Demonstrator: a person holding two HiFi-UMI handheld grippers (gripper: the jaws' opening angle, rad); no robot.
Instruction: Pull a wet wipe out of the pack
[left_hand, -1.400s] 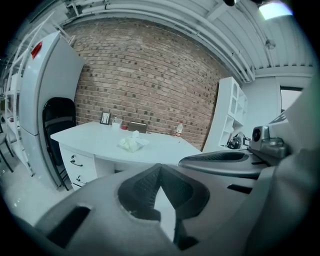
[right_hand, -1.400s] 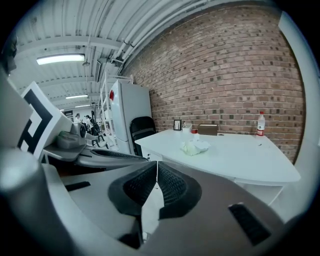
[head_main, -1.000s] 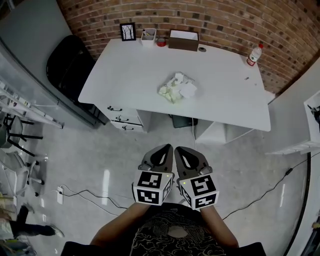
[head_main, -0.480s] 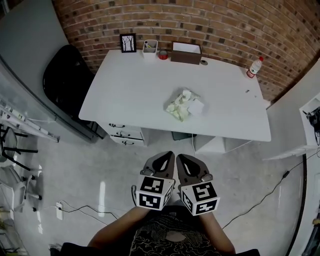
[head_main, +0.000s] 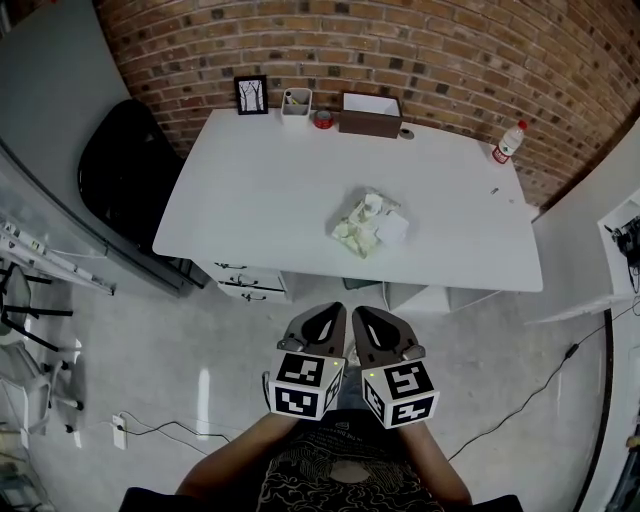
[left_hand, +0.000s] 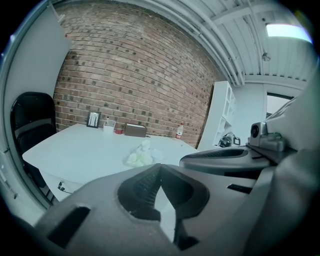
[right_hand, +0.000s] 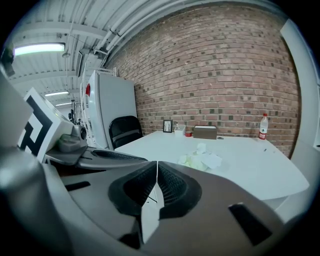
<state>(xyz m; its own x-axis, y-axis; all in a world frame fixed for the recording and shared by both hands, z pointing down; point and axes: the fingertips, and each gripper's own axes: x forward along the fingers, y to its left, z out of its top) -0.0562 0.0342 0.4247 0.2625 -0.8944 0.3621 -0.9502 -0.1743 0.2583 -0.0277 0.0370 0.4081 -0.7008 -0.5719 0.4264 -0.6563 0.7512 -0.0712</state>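
Observation:
A pale yellow-green wet wipe pack (head_main: 352, 228) (left_hand: 136, 159) (right_hand: 191, 161) lies near the middle of the white table (head_main: 260, 180), with white wipes (head_main: 388, 226) (right_hand: 212, 160) crumpled on and beside it. My left gripper (head_main: 332, 312) and right gripper (head_main: 362, 314) hang side by side over the floor, well short of the table's front edge. Both are shut with nothing between the jaws. In each gripper view the jaws meet at their tips, with the pack far ahead.
At the table's back edge stand a picture frame (head_main: 252, 94), a white pen cup (head_main: 296, 101), a red tape roll (head_main: 322, 119) and a brown box (head_main: 370, 114). A bottle (head_main: 507, 141) stands at the far right corner. A black chair (head_main: 125, 165) is left of the table, drawers (head_main: 250, 285) beneath it.
The head view has shifted: the table sits slightly lower and nearer in frame than a second ago. Both grippers stay shut and side by side.

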